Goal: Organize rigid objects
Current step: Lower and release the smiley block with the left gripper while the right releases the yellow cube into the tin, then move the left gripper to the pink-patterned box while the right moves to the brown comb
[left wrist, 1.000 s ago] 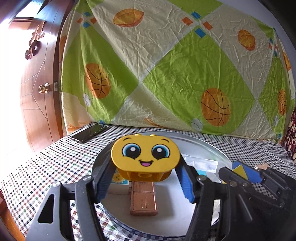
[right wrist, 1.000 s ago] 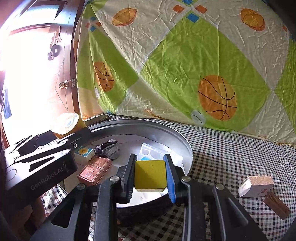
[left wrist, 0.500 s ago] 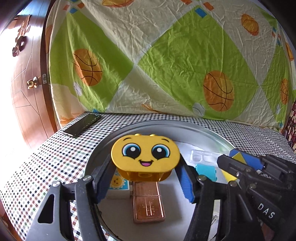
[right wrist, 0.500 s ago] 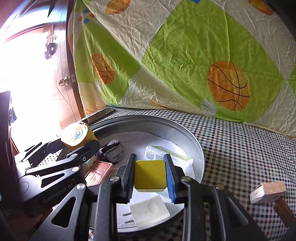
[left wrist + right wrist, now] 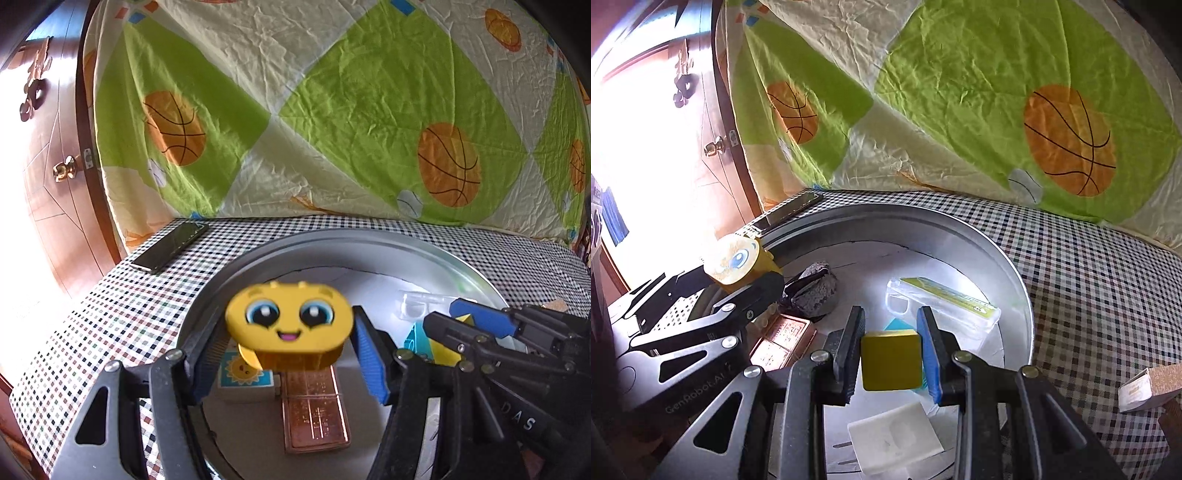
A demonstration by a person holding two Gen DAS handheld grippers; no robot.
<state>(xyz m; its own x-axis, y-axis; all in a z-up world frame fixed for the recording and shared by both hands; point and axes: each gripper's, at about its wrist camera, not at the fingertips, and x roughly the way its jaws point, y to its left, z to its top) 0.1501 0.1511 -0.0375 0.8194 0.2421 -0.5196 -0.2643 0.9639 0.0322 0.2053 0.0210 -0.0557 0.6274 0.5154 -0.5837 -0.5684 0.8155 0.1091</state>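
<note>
A yellow smiley-face toy (image 5: 290,325) sits between the pads of my left gripper (image 5: 286,321), above the round metal tray (image 5: 369,240). The toy is blurred and tilted while the fingers are sharp, and slim gaps show at both pads. It is slipping down. The jaws of my right gripper (image 5: 891,314) are opening. A yellow square block (image 5: 891,360) hangs low between its pads, loose, over the tray (image 5: 1015,280). In the left wrist view the right gripper (image 5: 448,317) reaches in from the right.
In the tray lie a copper bar (image 5: 314,417), a sun-picture block (image 5: 243,373), a clear plastic case (image 5: 945,302), a dark crumpled lump (image 5: 812,288) and a white flat piece (image 5: 894,439). A phone (image 5: 170,247) lies on the checked cloth at left, and a cork-topped block (image 5: 1148,384) at right.
Both grippers have moved forward over the tray. The smiley toy has sunk, tilted and gone blurred between the left pads. The yellow block sits lower between the right pads.
</note>
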